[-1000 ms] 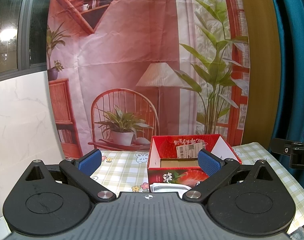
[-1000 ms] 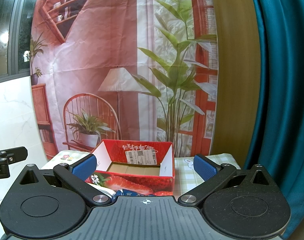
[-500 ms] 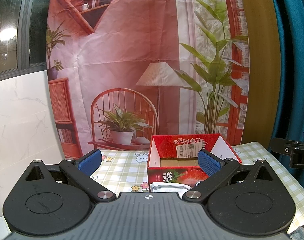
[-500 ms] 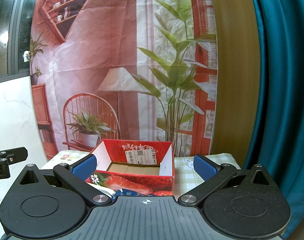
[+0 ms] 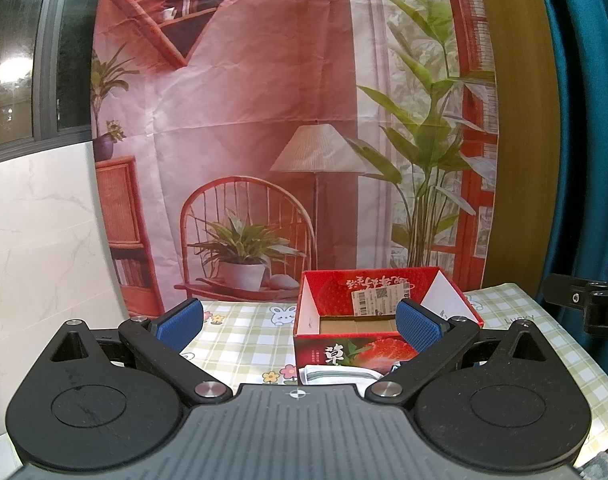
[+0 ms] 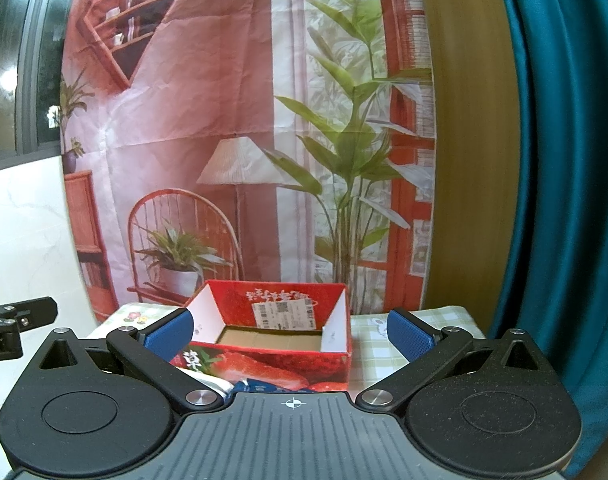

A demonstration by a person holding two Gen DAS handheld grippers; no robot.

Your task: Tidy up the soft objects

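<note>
Jaws of both grippers gape wide, empty; red box (image 5: 384, 320), mouth upward, long axis seemingly crosswise.

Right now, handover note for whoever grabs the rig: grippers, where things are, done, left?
Left hand-held gripper: open, holding nothing, held above the checked tablecloth.
Right hand-held gripper: open, holding nothing, aimed at the strawberry box.
The box stands open on the cloth; what shows of its cardboard floor is bare.
A white folded cloth item lies just in front of the box; beside it a blue item, mostly hidden by the gripper body.
Done: nothing visibly packed.
Left: probably pick up the soft items and put them in the box.
</note>
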